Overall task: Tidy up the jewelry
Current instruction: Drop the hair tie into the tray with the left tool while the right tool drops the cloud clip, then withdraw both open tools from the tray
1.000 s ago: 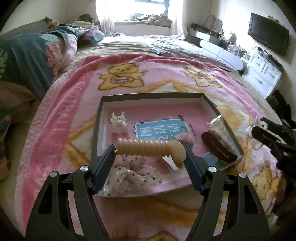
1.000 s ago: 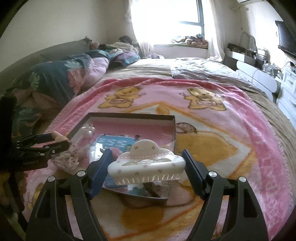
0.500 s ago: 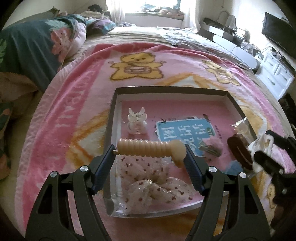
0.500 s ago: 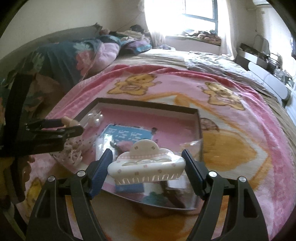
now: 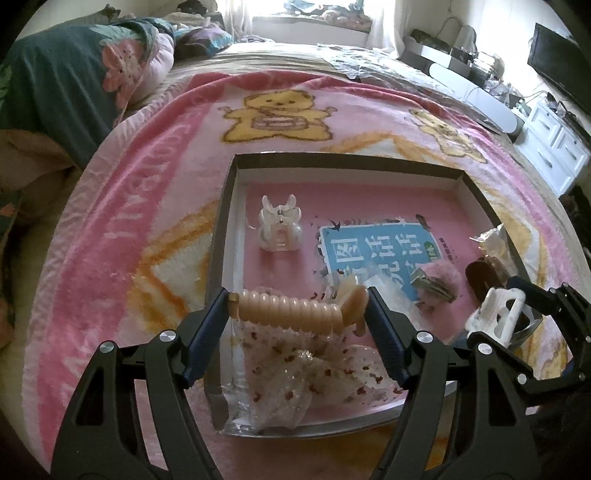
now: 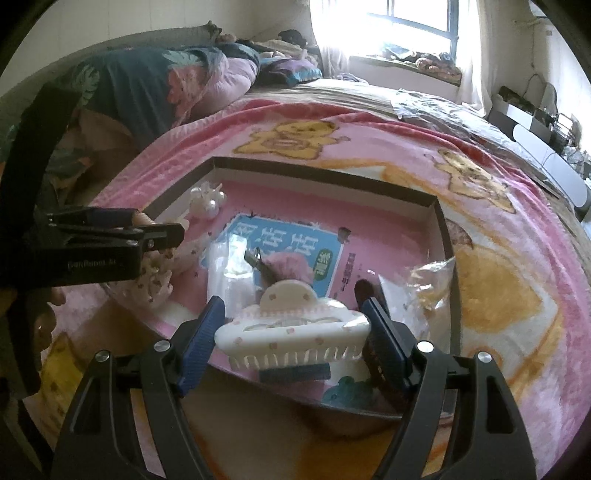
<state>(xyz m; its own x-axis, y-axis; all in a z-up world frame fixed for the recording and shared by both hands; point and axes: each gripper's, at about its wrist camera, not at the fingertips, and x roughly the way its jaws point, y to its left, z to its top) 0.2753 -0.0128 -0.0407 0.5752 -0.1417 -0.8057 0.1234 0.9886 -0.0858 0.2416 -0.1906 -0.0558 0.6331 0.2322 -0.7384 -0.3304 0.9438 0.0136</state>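
My left gripper (image 5: 297, 312) is shut on a ribbed beige hair clip (image 5: 291, 312), held crosswise above the near left corner of a shallow dark-rimmed box (image 5: 332, 158). In the right wrist view my right gripper (image 6: 293, 326) is shut on a white cloud-shaped claw clip (image 6: 291, 325) over the box's near edge (image 6: 443, 236). That claw clip (image 5: 496, 314) also shows at the right of the left wrist view. Inside the box lie a clear rabbit-shaped clip (image 5: 280, 225), a blue printed card (image 5: 380, 251), a bagged dotted bow (image 5: 306, 369), a fuzzy pink clip (image 6: 286, 267) and a dark brown clip (image 5: 484, 282).
The box rests on a pink bear-patterned blanket (image 5: 147, 192) spread over a bed. Folded bedding (image 5: 74, 85) is piled at the left. A white dresser (image 5: 554, 147) and a dark screen (image 5: 557, 62) stand at the right. A window (image 6: 413, 22) glows behind.
Both grippers have sunk and moved forward over the box, so the box looks larger and nearer. Each still holds its clip the same way.
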